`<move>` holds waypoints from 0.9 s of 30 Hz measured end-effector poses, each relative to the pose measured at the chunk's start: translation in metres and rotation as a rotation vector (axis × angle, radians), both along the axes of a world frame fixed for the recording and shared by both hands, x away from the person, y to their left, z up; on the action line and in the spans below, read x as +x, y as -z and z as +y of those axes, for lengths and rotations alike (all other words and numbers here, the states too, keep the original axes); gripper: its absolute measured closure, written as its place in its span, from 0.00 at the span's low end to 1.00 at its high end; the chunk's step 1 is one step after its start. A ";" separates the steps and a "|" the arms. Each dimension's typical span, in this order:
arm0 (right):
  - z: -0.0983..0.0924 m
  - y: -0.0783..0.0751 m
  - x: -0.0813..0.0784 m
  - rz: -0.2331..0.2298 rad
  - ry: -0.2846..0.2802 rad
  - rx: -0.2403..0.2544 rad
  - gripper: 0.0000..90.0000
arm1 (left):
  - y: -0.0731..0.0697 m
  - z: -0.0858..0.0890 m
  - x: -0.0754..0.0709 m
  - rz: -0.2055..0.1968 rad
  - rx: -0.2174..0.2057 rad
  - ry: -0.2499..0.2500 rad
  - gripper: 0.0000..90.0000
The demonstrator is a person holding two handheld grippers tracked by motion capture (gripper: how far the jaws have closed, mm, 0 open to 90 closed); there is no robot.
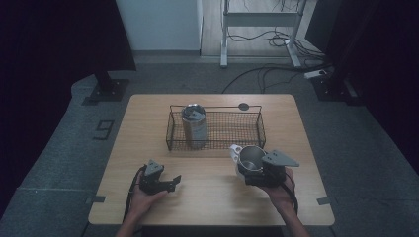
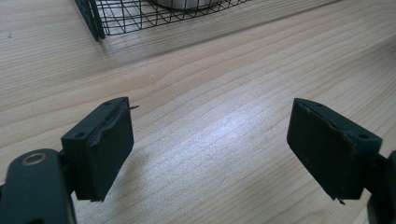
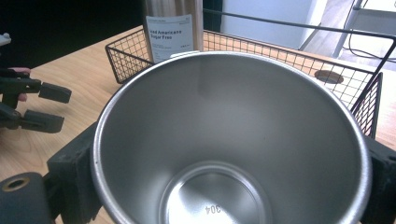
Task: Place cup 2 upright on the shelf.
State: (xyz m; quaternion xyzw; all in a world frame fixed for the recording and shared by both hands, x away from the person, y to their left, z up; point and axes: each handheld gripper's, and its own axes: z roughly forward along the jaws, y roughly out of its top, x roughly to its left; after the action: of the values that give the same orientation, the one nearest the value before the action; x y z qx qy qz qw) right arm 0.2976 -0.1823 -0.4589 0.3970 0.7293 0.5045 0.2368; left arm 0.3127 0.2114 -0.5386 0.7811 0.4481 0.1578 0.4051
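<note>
A shiny steel cup (image 1: pixel 251 157) with a white part on its left side is held a little above the table, between the basket and the near edge. My right gripper (image 1: pixel 253 171) is shut on it; in the right gripper view the cup's open mouth (image 3: pixel 229 140) sits between the two black jaws. My left gripper (image 1: pixel 174 180) rests low over the table at the near left. Its jaws (image 2: pixel 210 149) stand wide apart over bare wood with nothing between them. In the right gripper view the left gripper (image 3: pixel 49 107) is at the left edge.
A black wire basket (image 1: pixel 247 129) stands mid-table, and a tall metal tumbler (image 1: pixel 193 124) with a white label (image 3: pixel 169 36) stands in its left end. The basket's corner (image 2: pixel 100 18) is ahead of the left gripper. A dark round spot (image 1: pixel 243 106) lies behind the basket.
</note>
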 end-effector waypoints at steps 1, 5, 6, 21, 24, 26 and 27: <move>0.000 -0.001 0.000 0.000 0.001 0.000 0.07 | 0.000 0.000 0.000 0.000 0.000 0.000 0.17; 0.001 -0.006 0.002 0.001 -0.006 0.005 0.07 | 0.000 0.000 0.000 0.001 -0.001 0.001 0.17; 0.001 -0.007 0.002 0.000 -0.007 0.006 0.07 | 0.000 0.000 -0.001 0.001 -0.001 0.002 0.17; 0.003 -0.026 0.014 -0.009 -0.006 0.016 0.07 | -0.003 0.000 -0.001 0.011 -0.011 0.002 0.17; 0.002 -0.029 0.017 -0.006 -0.003 0.025 0.07 | -0.003 0.000 -0.001 0.011 -0.008 -0.002 0.17; 0.001 -0.032 0.019 -0.005 0.004 0.031 0.07 | -0.002 -0.001 -0.001 0.013 -0.003 0.001 0.17; 0.000 -0.033 0.020 -0.002 0.008 0.037 0.07 | -0.002 -0.001 -0.002 0.013 -0.003 0.002 0.17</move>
State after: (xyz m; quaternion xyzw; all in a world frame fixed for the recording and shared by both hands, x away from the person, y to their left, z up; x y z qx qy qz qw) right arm 0.3179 -0.1823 -0.4257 0.4038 0.7181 0.5172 0.2321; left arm 0.3111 0.2105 -0.5362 0.7819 0.4502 0.1517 0.4036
